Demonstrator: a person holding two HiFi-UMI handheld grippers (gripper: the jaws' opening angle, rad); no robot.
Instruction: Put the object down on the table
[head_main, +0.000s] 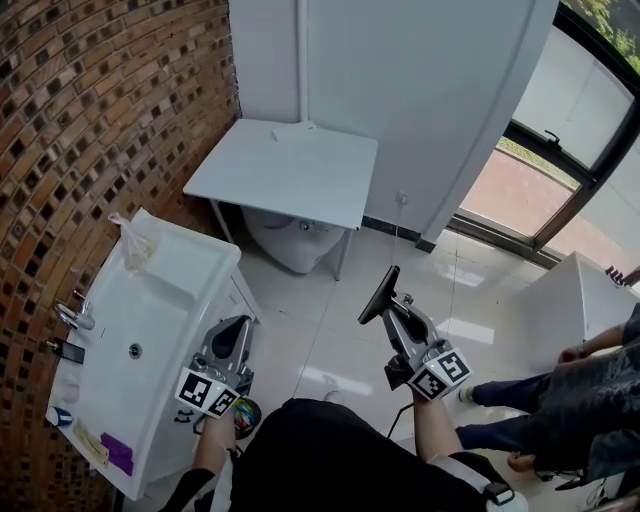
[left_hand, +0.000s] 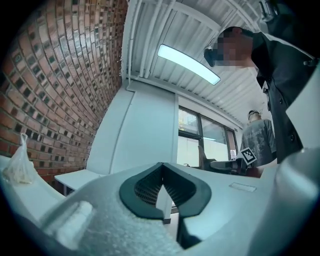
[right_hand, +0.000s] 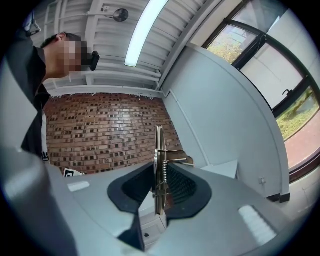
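Both jaws of the right gripper (right_hand: 160, 175) are clamping the thin, spring-fitted object (right_hand: 159, 150) edge-on, holding it upright above the floor. The left gripper (left_hand: 162, 186) is sitting clenched and empty. The white table (head_main: 290, 170) is standing well ahead, so the step is calling for a level carry, the object laid flat, then release.
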